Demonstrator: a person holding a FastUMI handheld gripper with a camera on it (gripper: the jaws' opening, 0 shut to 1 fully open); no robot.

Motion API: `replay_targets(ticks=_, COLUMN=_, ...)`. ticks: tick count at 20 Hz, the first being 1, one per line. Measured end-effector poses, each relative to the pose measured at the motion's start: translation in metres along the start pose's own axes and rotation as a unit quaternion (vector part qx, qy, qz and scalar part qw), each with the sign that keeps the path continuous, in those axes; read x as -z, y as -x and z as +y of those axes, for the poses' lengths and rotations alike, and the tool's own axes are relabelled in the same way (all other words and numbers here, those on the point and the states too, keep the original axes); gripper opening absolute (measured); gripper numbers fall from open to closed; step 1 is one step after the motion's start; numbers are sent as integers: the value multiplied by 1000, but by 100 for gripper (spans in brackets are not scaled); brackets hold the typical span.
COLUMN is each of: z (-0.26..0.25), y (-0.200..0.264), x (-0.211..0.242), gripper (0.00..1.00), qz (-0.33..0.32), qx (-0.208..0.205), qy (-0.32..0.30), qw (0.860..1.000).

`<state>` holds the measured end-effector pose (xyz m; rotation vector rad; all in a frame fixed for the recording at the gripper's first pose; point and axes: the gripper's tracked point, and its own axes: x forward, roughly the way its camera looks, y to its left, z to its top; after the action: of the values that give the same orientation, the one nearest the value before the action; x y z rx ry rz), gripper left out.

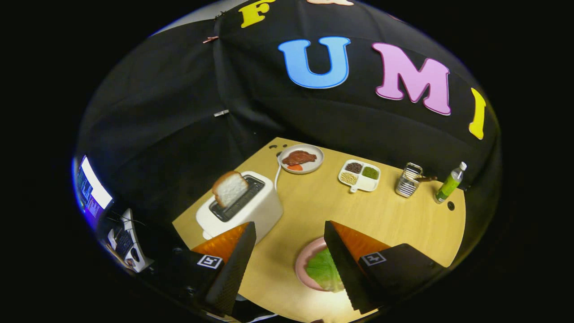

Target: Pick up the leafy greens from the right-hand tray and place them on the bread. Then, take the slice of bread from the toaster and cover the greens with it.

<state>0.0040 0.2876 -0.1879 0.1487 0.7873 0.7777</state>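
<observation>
My gripper (289, 226) hangs high above the wooden table (403, 224), open, with nothing between its fingers. A pale green leaf (322, 270) lies on a pink plate (302, 262) below, between the fingers and partly hidden behind the right finger (345, 264). Whatever lies under the leaf is hidden. Just beyond the left finger (233, 264) stands a white toaster (264, 208). A slice of white bread (229, 188) sticks up from its slot, tilted.
At the table's far side sits a grey plate (314, 167) with brown meat and something orange. To its right are a white divided tray (365, 183) of small foods, a metal rack (409, 180) and a green bottle (450, 183). A monitor (92, 190) glows off to the left.
</observation>
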Motion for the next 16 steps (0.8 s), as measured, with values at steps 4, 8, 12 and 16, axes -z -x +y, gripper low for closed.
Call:
replay_targets(ticks=4, z=65, y=-34, x=-27, gripper=96, qz=11, qx=-40, qy=-11, qw=999)
replay_targets(ticks=8, z=105, y=-76, x=-36, gripper=96, qz=39, qx=-39, qy=-16, qw=998)
replay_targets(ticks=12, z=119, y=-122, x=-35, gripper=93, qz=63, qx=-14, qy=-15, qw=998)
replay_targets(ticks=16, z=122, y=-162, x=-15, gripper=93, qz=93, qx=21, qy=-16, qw=995)
